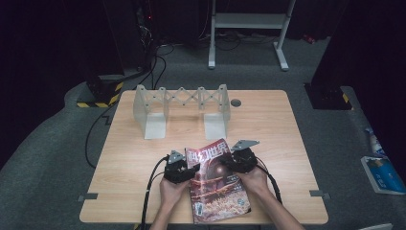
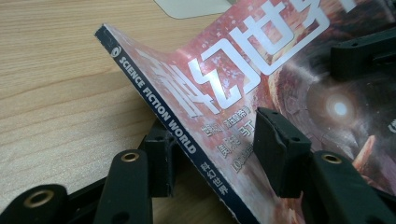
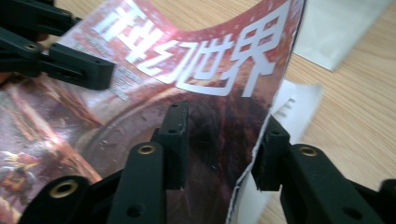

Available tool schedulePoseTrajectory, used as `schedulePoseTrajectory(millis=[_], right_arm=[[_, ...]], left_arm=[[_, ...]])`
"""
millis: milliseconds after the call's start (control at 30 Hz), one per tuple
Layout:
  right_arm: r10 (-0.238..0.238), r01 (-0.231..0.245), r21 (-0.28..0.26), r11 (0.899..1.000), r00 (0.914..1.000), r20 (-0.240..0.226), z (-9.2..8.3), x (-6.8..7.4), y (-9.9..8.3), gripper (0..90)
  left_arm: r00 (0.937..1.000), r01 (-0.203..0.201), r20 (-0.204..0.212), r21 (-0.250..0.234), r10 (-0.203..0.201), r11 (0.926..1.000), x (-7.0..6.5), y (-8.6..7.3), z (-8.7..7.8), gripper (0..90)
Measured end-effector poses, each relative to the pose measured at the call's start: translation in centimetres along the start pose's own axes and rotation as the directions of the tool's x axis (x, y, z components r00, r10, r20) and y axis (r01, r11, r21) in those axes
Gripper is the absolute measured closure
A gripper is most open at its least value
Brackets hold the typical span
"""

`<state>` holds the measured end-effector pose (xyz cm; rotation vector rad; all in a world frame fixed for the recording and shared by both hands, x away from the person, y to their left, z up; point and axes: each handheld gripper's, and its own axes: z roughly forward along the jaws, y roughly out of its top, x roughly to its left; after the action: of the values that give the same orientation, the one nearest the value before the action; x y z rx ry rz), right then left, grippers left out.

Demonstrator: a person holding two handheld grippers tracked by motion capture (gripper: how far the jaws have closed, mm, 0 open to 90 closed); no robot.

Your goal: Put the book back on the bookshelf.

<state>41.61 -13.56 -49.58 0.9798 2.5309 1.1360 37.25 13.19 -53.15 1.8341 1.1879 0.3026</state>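
Glossy red science-fiction magazine (image 1: 218,184) with large white Chinese title characters and a dark blue spine lies near the wooden table's (image 1: 134,158) front edge, its top curling upward. Left gripper (image 2: 212,154) straddles the spine, right gripper (image 3: 224,149) the page edge, jaws apart.

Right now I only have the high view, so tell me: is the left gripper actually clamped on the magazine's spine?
Observer: No. The left gripper straddles the spine of the magazine, one jaw under it and one over the cover, with a gap left.
Operator: And the right side?
Observer: The right gripper straddles the loose page edge the same way, open, not pinching.
Operator: Is the magazine lying flat?
Observer: No. Its spine corner is bowed up off the table.
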Motion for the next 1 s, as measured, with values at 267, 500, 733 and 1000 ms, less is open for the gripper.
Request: schedulePoseTrajectory(millis=[267,500,733,1000], right_arm=[[0.053,-0.053,-0.012,0.999,0.9979,0.037,-1.1,-1.3,-0.9,57.3],[0.112,-0.110,-0.036,0.993,0.9908,0.076,-2.2,-2.6,-1.9,57.8],[0.150,-0.150,-0.009,0.989,0.9797,0.133,-2.2,-3.6,-2.9,62.4],[0.135,-0.140,0.041,0.989,0.9856,0.102,-1.0,-3.2,-3.2,70.5]], left_arm=[[1.0000,-0.001,-0.001,-0.003,0.001,1.0000,0.0,0.0,0.0,51.8],[1.0000,0.000,-0.003,-0.008,0.000,1.0000,0.0,0.0,0.0,50.8],[1.0000,0.000,-0.004,-0.005,0.000,1.0000,0.0,0.0,0.0,50.3],[1.0000,-0.001,0.005,0.001,0.001,1.0000,0.1,0.2,0.1,50.1]])
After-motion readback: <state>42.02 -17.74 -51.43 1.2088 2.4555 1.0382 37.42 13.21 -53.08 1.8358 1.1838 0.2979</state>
